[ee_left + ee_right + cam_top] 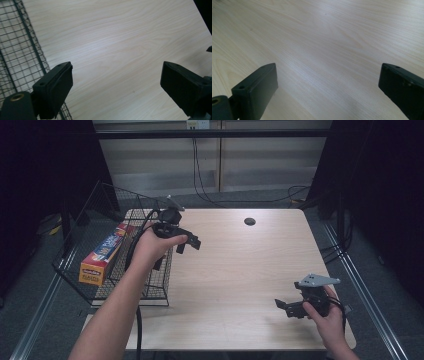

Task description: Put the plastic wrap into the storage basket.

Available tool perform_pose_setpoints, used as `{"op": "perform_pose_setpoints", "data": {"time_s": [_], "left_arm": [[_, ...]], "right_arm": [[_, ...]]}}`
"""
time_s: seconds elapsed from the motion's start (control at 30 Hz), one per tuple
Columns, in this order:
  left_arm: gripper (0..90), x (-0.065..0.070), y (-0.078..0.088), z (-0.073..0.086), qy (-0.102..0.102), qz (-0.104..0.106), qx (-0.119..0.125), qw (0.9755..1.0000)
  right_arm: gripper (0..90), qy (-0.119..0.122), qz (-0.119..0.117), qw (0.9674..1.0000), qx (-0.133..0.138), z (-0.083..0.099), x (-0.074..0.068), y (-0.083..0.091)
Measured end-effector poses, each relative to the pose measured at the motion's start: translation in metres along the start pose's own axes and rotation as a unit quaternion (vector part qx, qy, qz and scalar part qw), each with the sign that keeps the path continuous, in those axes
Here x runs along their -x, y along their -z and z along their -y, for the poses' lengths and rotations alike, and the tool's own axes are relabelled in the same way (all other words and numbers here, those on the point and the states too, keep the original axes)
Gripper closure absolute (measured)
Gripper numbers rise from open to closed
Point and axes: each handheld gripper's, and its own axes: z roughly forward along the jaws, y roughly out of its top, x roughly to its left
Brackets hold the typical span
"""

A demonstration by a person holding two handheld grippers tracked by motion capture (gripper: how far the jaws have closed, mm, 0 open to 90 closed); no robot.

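Apparently the box (102, 256) already lies inside the wire basket (150, 292). Left gripper (187, 242) hovers just beside the basket's rim, jaws wide, empty. Right gripper (281, 305), well apart from the basket, also wide, empty. Best withdraw without snagging the mesh.

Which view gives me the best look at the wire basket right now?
The high view: it shows the whole wire basket at the table's left edge, with the long box lying inside. The left gripper view catches a strip of its mesh beside the open left gripper. The right gripper view looks along bare tabletop.
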Motion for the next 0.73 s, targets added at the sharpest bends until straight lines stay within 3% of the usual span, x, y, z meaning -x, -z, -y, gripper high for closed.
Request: {"op": "perform_pose_setpoints", "data": {"time_s": [0.3,0.33,0.53,0.73], "left_arm": [[11.2,0.016,-0.022,0.010,-0.021,0.012,-0.002,0.9997],[11.2,0.019,-0.028,0.012,-0.031,0.019,-0.001,0.9993],[11.4,0.028,-0.046,0.022,-0.044,0.034,-0.003,0.9984],[11.3,0.036,-0.059,0.032,-0.062,0.046,0.012,0.9970]], "right_arm": [[2.2,0.001,-0.001,1.0000,-0.001,0.000,-0.001,0.000],[2.2,0.000,-0.001,1.0000,-0.002,0.000,-0.001,0.000],[2.2,0.006,-0.002,1.0000,-0.004,0.001,-0.002,-0.002],[2.2,0.011,-0.005,0.9998,-0.013,0.002,-0.004,-0.006]]}}
